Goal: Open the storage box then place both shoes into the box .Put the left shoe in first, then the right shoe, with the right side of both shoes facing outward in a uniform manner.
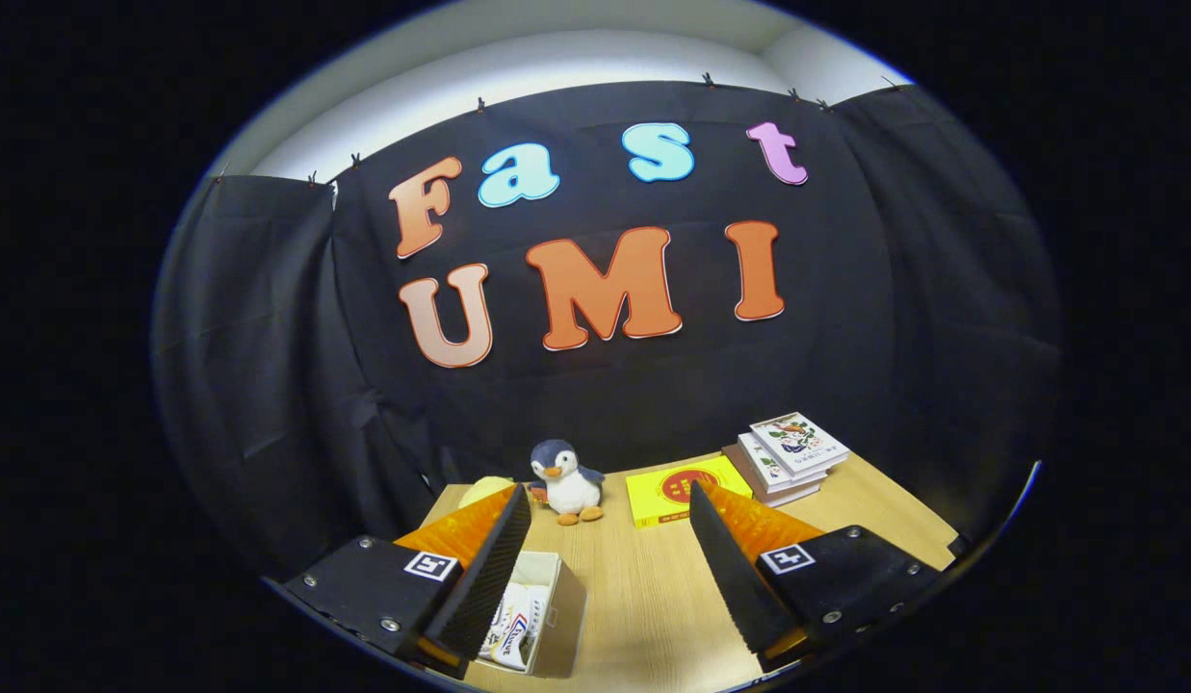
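Black cloth is hung as the backdrop, and a pale wooden table [643, 587] is seen below it. The gripper [609, 558] is held above the table with its fingers spread wide apart and nothing between them. At about seven o'clock from the midpoint between the fingertips, just inside the left finger, the storage box [556, 616] is seen with its top open; a white shoe [513, 626] with printed markings is lying inside it, partly hidden by the finger. Whether one shoe or both are in the box cannot be told, nor which side is facing outward. Beyond the fingers, a plush penguin [566, 481] is stood at about eleven o'clock, a flat yellow packet [677, 489] at one o'clock, and a stack of books [788, 454] further off at two o'clock. The opening step is judged done and at least one shoe placed; the second shoe may remain.
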A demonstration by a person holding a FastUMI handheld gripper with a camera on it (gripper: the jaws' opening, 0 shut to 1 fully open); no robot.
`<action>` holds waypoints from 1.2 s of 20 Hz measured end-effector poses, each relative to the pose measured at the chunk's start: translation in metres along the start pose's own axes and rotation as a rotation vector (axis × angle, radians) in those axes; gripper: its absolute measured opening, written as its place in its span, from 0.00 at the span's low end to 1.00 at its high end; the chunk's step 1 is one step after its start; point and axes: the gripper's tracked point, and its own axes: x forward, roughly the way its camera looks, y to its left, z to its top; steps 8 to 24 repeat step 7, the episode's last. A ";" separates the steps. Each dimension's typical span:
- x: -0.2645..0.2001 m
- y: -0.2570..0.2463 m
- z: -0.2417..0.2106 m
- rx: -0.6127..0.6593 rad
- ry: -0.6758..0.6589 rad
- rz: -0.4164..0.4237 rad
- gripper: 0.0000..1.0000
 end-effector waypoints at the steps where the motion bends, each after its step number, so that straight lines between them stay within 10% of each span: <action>1: -0.002 -0.009 0.001 -0.014 -0.007 -0.001 0.98; 24: -0.012 -0.062 0.013 0.001 -0.046 -0.015 0.98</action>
